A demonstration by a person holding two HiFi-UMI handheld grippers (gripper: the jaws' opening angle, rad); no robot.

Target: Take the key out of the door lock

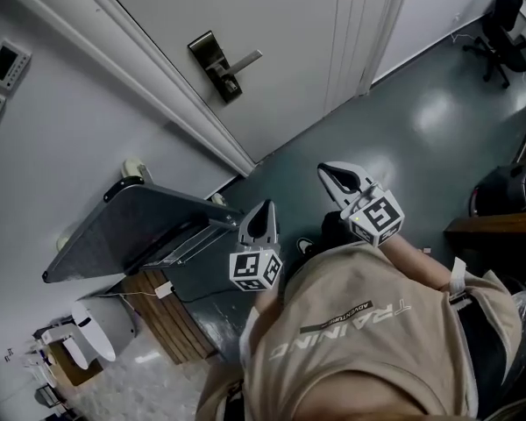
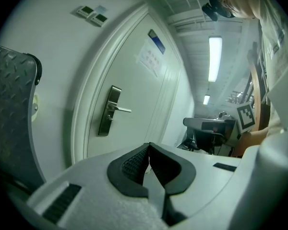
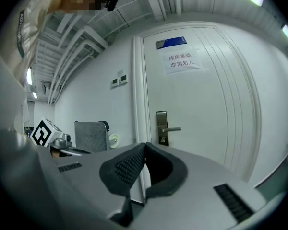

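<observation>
The white door (image 1: 280, 24) is closed. On it sits a dark metal lock plate (image 1: 212, 64) with a silver lever handle (image 1: 244, 60). Just under the lever there is a small dark piece at the keyhole (image 1: 232, 86), too small to make out as a key. The same lock plate (image 3: 162, 127) shows in the right gripper view, and the lock plate (image 2: 109, 110) in the left gripper view. My left gripper (image 1: 267, 209) and right gripper (image 1: 331, 174) are held low over the floor, well short of the door. Both point at it, shut and holding nothing.
A grey checker-plate hand cart (image 1: 131, 226) leans on the wall left of the door, above a wooden pallet (image 1: 171, 318). Wall switches (image 1: 2, 70) sit further left. An office chair (image 1: 501, 23) stands at the far right. A paper notice (image 3: 182, 61) hangs on the door.
</observation>
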